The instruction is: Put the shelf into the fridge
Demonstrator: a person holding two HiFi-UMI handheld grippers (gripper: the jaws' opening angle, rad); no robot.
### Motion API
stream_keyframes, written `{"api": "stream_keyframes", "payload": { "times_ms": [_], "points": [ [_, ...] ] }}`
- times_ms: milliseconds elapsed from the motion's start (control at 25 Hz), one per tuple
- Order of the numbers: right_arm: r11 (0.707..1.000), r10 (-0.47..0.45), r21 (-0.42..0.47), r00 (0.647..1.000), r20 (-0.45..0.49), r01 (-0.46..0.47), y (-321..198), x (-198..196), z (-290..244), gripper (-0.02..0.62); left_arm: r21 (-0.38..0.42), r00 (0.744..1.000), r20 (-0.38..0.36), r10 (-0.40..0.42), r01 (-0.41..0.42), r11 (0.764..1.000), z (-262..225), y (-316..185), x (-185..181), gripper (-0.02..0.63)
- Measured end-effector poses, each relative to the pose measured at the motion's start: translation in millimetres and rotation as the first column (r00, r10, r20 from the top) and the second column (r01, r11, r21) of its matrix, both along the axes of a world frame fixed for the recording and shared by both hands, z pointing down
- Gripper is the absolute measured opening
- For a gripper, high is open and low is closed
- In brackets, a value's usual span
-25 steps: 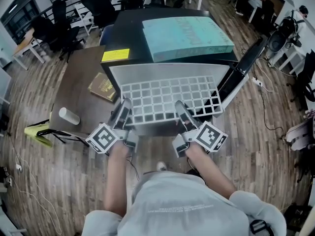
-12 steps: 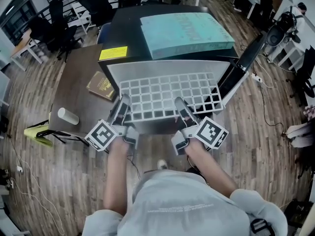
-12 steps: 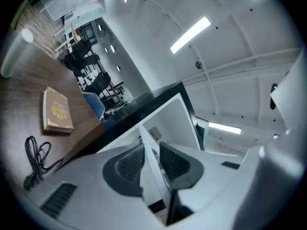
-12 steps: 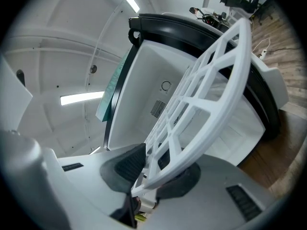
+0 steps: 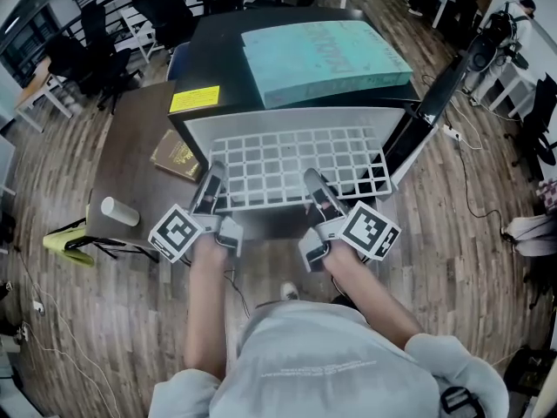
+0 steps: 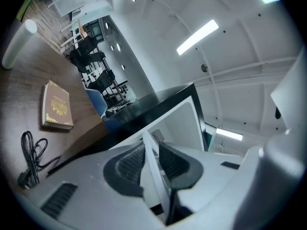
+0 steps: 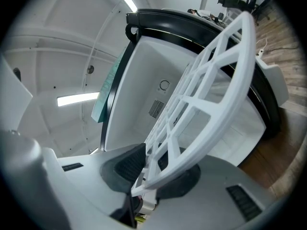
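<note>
White grid shelf (image 5: 296, 168) lying flat at the open front of the fridge (image 5: 287, 118), left claw (image 5: 211, 185) pinching its near edge, right claw (image 5: 313, 188) pinching the same edge, both outside the fridge

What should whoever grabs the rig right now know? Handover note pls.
Left claw: shut on the shelf front edge, left side.
Right claw: shut on the same edge, right side.
Shelf: roughly level, partway into the open fridge.
Done: shelf lifted and lined up with the opening.
Left: slide it fully in, seat it, release both claws.
</note>
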State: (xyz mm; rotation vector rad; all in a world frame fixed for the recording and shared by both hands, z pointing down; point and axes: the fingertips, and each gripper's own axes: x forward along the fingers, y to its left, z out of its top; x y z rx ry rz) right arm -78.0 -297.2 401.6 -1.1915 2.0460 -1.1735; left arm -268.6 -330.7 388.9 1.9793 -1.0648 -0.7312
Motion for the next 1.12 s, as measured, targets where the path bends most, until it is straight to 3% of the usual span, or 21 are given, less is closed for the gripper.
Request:
{"api": "stream_keyframes", "payload": {
  "times_ms": [320, 400, 520, 680, 880, 1120],
  "points": [
    [0.999, -0.039, 0.018, 0.999, -0.006, 0.040, 1.3, -1.2, -0.6, 0.083, -0.033, 0.987, 0.159, -0.032, 0.037, 0.999, 9.6, 6.1, -8.0, 0.095],
    [0.998, -0.062, 0.026, 0.998, -0.024, 0.062, 3.5, -2.1, 0.8, 0.087, -0.018, 0.989, 0.150, -0.019, 0.022, 1.000, 10.2, 12.4, -5.1, 0.101],
    [0.993, -0.115, 0.031, 0.993, -0.041, 0.116, 7.3, -4.4, 3.7, 0.101, -0.028, 0.999, 0.051, -0.003, 0.005, 1.000, 15.5, 26.4, 2.9, 0.109],
    [0.987, -0.159, 0.025, 0.986, -0.050, 0.160, 17.8, -2.5, 5.9, 0.103, -0.024, 0.983, 0.173, -0.065, 0.070, 0.997, 22.0, 42.2, -5.6, 0.115],
    [0.982, -0.185, 0.017, 0.981, -0.066, 0.186, 27.3, -0.1, 9.1, 0.103, -0.042, 0.990, 0.126, -0.055, 0.061, 0.997, 24.4, 53.4, -1.0, 0.114],
    [0.981, -0.193, -0.035, 0.980, -0.058, 0.191, 26.6, 0.8, 10.5, 0.103, -0.046, 0.967, 0.250, -0.057, 0.071, 0.996, 21.3, 53.3, -5.1, 0.115]
  ]
}}
